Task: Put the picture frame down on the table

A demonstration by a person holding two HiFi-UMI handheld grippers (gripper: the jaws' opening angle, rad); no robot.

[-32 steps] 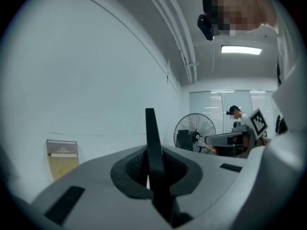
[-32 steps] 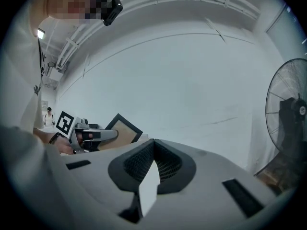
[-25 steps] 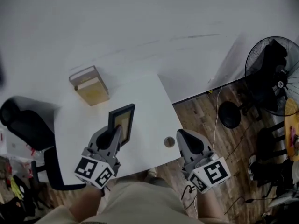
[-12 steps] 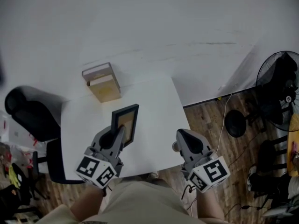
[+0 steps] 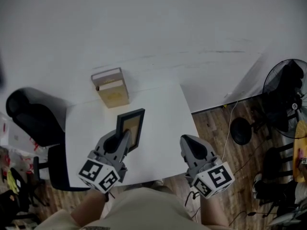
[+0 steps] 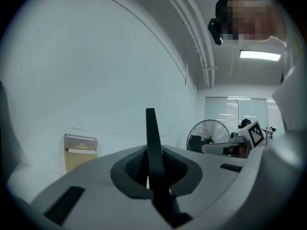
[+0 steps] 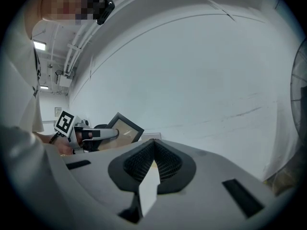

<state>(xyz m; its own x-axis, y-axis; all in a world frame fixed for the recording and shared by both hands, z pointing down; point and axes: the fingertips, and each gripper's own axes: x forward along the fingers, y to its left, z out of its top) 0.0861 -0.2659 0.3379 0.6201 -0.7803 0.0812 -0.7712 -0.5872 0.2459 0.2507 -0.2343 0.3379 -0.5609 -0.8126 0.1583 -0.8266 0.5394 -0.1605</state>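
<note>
The left gripper [image 5: 126, 136] has its jaws clamped narrow on the frame [image 5: 130, 127], pinching its near edge. In its own view the dark frame runs edge-on straight up between the pads. The frame is over the middle of the table [image 5: 165, 111], standing on edge and leaning a little. Whether its lower edge touches the tabletop cannot be told. The right gripper [image 5: 184, 141] is over the table's near right corner, well apart from the frame, jaws together with nothing between them. Two books [image 5: 111, 86] sit at the table's far left corner against the wall. A black chair [image 5: 29, 122] stands at the table's left side, and a fan [image 5: 287, 99] is on the wood floor well off to the table's right.
</note>
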